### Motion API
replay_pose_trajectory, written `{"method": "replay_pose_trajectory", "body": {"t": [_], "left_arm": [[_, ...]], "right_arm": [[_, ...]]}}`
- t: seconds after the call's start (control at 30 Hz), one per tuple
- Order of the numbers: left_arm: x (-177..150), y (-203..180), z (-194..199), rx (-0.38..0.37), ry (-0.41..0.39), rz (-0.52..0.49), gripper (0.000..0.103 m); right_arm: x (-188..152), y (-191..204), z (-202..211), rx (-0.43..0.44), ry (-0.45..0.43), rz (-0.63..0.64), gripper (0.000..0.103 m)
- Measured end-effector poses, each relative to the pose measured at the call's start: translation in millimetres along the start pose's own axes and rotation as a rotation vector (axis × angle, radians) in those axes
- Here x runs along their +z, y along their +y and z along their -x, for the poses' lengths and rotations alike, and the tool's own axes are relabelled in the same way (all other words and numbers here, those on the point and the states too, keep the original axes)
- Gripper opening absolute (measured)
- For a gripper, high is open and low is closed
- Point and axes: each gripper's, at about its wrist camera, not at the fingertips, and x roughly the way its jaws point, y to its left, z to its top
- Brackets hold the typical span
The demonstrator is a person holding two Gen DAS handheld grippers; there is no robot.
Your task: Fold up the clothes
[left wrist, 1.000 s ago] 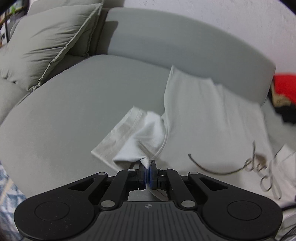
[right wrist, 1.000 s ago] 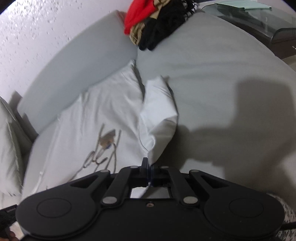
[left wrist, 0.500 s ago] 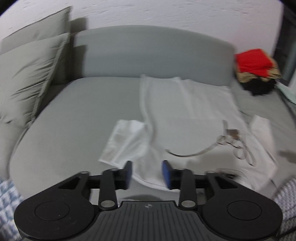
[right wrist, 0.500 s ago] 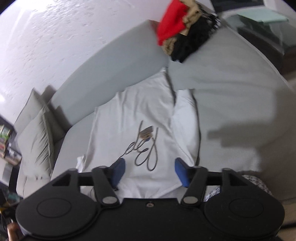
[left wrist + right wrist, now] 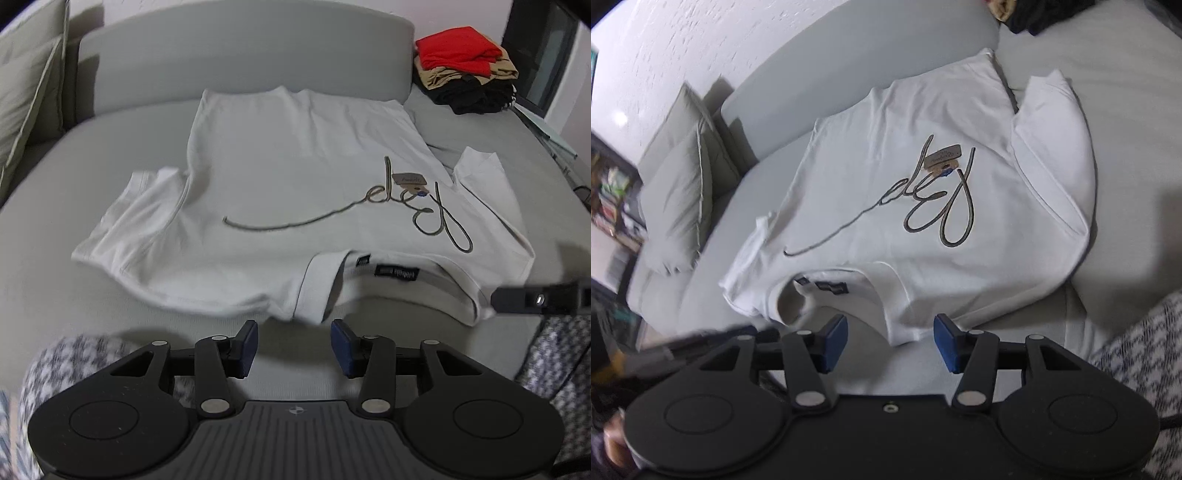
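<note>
A white T-shirt (image 5: 280, 177) with a dark script logo and a paper tag lies spread flat, front up, on the grey sofa seat (image 5: 55, 295), collar toward me. It also shows in the right wrist view (image 5: 916, 206). My left gripper (image 5: 293, 345) is open and empty, just short of the collar edge. My right gripper (image 5: 891, 341) is open and empty, just short of the shirt's near shoulder edge. Part of the right gripper shows at the right edge of the left wrist view (image 5: 539, 299).
A pile of red, tan and black clothes (image 5: 465, 74) sits at the sofa's far right. Grey cushions (image 5: 679, 195) stand at the left end. A grey backrest (image 5: 240, 55) runs behind the shirt. Houndstooth-patterned fabric (image 5: 1137, 354) is near me at both sides.
Both grippers were shut on the shirt a second ago. They have let go, opened and pulled back toward me. The shirt now lies spread flat.
</note>
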Motion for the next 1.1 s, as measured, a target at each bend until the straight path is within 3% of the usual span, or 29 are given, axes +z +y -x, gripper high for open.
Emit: {"method": "replay_pose_trajectory", "body": {"t": [0.03, 0.2, 0.27, 0.4, 0.43, 0.47, 0.57, 0.63, 0.7, 0.77, 0.93, 1.0, 1.1], "left_arm": [[1, -4, -5, 0.006, 0.000, -0.020, 0.028], [0, -17, -18, 0.072, 0.006, -0.111, 0.013], [0, -19, -15, 0.080, 0.011, -0.140, 0.007], [6, -13, 7, 0.056, 0.062, -0.160, 0.007], [7, -12, 12, 0.042, 0.082, -0.176, 0.000], [6, -11, 14, 0.038, 0.109, -0.199, 0.000], [-3, -11, 2, 0.069, 0.202, -0.242, 0.004], [-7, -4, 8, 0.045, 0.192, -0.206, 0.008], [-8, 4, 18, -0.008, 0.161, -0.153, 0.016], [-4, 9, 29, -0.051, 0.087, -0.097, 0.034], [22, 10, 15, 0.003, -0.054, -0.011, 0.038], [29, 5, 0, 0.037, -0.067, -0.009, 0.038], [27, -4, -20, 0.060, -0.013, -0.051, 0.033]], "right_arm": [[-2, 2, -4, -0.014, 0.001, 0.023, 0.051], [-12, 15, -20, -0.100, -0.025, 0.167, 0.043], [-14, 24, -23, -0.172, -0.039, 0.249, 0.017], [-7, 27, -1, -0.175, -0.013, 0.212, 0.013], [-5, 28, 7, -0.175, -0.005, 0.215, 0.012], [-4, 30, 10, -0.178, 0.017, 0.233, 0.006], [-10, 28, 4, -0.155, 0.126, 0.259, 0.009], [-14, 23, 2, -0.162, 0.152, 0.250, 0.010], [-15, 18, 14, -0.143, 0.106, 0.223, 0.012], [-11, 14, 28, -0.113, 0.027, 0.194, 0.017], [10, 9, 21, -0.130, -0.077, 0.156, 0.021], [9, 8, 10, -0.147, -0.066, 0.161, 0.022], [4, 7, -7, -0.179, -0.032, 0.177, 0.035]]}}
